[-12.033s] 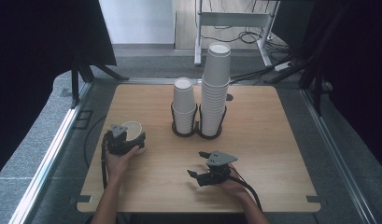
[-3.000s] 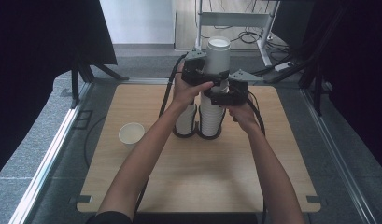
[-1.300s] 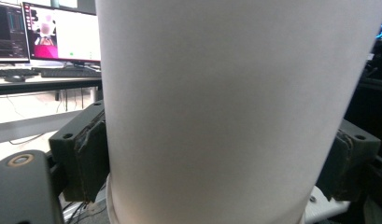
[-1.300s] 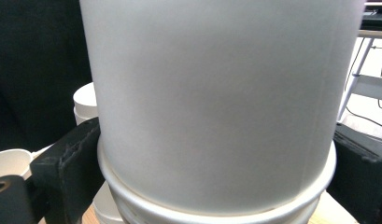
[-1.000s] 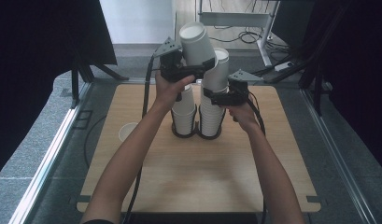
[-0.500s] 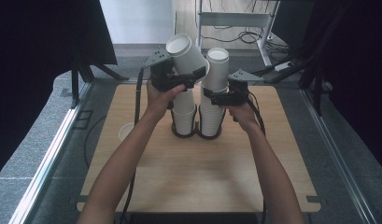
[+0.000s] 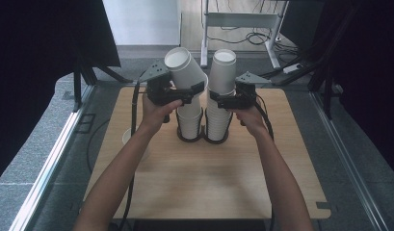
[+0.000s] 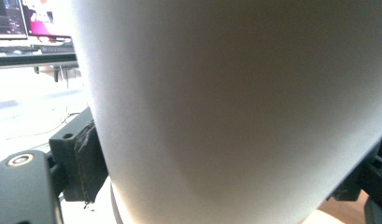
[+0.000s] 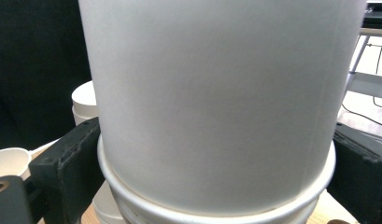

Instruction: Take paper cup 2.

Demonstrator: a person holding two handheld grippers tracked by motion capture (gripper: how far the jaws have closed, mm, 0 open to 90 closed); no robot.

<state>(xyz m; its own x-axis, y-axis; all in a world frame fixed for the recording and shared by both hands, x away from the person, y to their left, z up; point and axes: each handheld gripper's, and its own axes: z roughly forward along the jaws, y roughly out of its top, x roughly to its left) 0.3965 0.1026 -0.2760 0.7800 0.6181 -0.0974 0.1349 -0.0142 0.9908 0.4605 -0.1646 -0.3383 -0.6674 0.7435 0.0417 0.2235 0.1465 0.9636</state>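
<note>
we hold a white paper cup [image 7: 184,67] in our left gripper [image 7: 177,93], its jaws clamped on the cup's sides. the cup is upside down and tilted, its base leaning toward the far left, and it hangs in the air just above the shorter stack of cups [image 7: 190,118] at the middle of the table [image 7: 199,178]. in the left gripper view the cup's wall [image 8: 235,107] stands right up against the lens, with a black jaw pad pressed to it on the left.

our right gripper [image 7: 231,100] is clenched on the taller stack of cups [image 7: 222,86], just to the right of the shorter one. its jaws grip the upper cup of that stack from both sides. in the right gripper view the gripped cup [image 9: 216,102] sits nested over the rims of the cups beneath, and the dark jaws hug it on the left and the right.

both stacks stand upside down in a black double ring holder [image 7: 203,138] on the wooden table, side by side and touching or nearly so. another single cup [image 7: 128,137] sits on the table near the left edge, partly hidden behind our left forearm [image 7: 122,173]; in the right gripper view its open mouth [image 9: 9,161] shows at the lower left. our right forearm [image 7: 281,178] comes in from the near edge toward the taller stack.
</note>
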